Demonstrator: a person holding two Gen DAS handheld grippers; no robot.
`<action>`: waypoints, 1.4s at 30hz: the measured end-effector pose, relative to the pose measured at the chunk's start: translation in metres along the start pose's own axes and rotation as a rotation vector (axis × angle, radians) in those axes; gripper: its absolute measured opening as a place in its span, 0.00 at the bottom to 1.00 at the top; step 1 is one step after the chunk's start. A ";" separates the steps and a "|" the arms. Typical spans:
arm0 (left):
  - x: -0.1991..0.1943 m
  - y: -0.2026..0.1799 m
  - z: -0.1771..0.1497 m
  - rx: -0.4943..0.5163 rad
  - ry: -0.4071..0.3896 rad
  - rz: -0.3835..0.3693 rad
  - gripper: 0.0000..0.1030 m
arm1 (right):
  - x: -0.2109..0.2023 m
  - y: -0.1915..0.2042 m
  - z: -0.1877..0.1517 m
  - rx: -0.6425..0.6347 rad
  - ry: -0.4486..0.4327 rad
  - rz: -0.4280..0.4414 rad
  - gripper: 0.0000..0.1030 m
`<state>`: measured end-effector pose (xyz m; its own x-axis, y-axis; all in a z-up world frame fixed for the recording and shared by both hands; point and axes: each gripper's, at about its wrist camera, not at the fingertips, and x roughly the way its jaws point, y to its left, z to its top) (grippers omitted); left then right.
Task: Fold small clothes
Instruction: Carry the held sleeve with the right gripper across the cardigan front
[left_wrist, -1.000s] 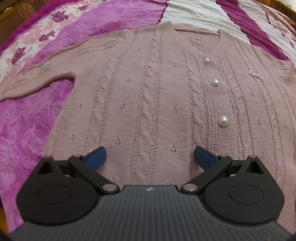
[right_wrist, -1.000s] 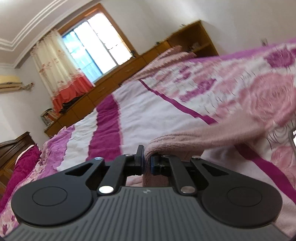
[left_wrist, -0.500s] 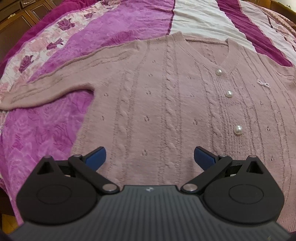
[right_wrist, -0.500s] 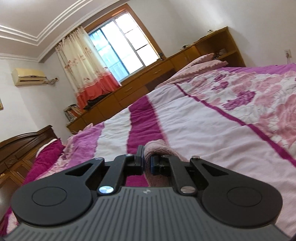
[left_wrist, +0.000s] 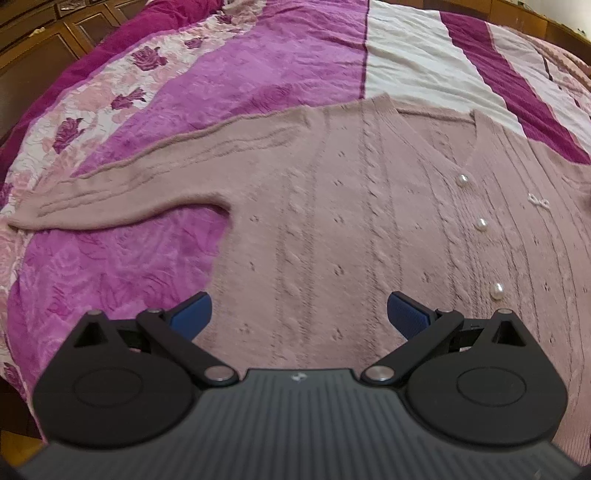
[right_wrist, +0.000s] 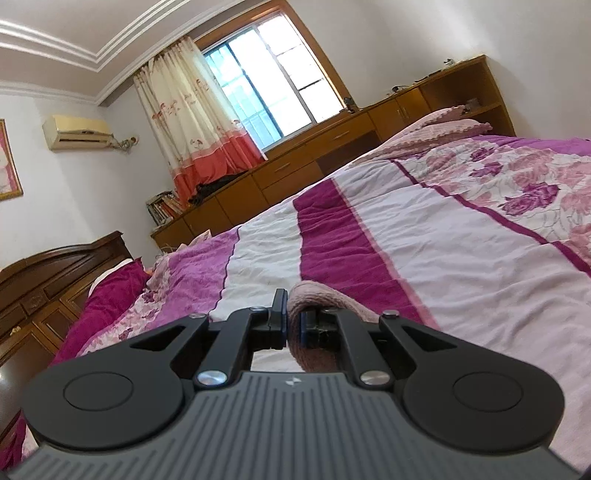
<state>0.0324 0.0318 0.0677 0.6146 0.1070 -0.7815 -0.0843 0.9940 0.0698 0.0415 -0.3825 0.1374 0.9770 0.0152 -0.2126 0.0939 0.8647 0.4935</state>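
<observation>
Left gripper (left_wrist: 297, 314): lower centre of the left wrist view; blue pads spread wide, nothing between them, hanging above the garment's lower body.
Right gripper (right_wrist: 293, 325): lower centre of the right wrist view; jaws clenched on a fold of pink knit, which bulges over the right pad and drops out of sight below.
Cardigan (left_wrist: 332, 229): pink cable knit, lying flat and face up on the bed; fills the centre and right of the left wrist view.
Pearl buttons (left_wrist: 481, 224): three in a row down the front, right of centre; fastened, as far as can be told.
Sleeve (left_wrist: 122, 192): stretched out toward the left edge of the left wrist view, flat on the bedspread (left_wrist: 110, 273).
Held part: which part of the knit is pinched cannot be told from these views.
Far ground: window (right_wrist: 266, 77), curtain (right_wrist: 195, 122) and wooden cabinets (right_wrist: 332, 147) across the upper part of the right wrist view.
Step, judged: a first fold is being carried across the body.
Risk, slip: soft knit may creep out of a thin pinch if pulled hard.
Risk, drag: nothing pins the body, so the whole cardigan may slide or bunch.
Risk, crooked fold: a pull off the intended line would leave a skewed edge.
</observation>
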 end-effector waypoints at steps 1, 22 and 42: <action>-0.001 0.002 0.001 -0.001 -0.004 0.001 1.00 | 0.002 0.006 -0.002 -0.004 0.001 0.002 0.06; 0.009 0.044 0.017 -0.038 -0.016 -0.001 1.00 | 0.047 0.167 -0.086 -0.109 0.110 0.123 0.06; 0.021 0.053 0.016 -0.047 -0.011 -0.022 1.00 | 0.119 0.177 -0.220 -0.164 0.431 0.136 0.08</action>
<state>0.0532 0.0875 0.0646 0.6253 0.0852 -0.7757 -0.1070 0.9940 0.0230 0.1321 -0.1173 0.0141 0.8065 0.3107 -0.5030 -0.0949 0.9078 0.4086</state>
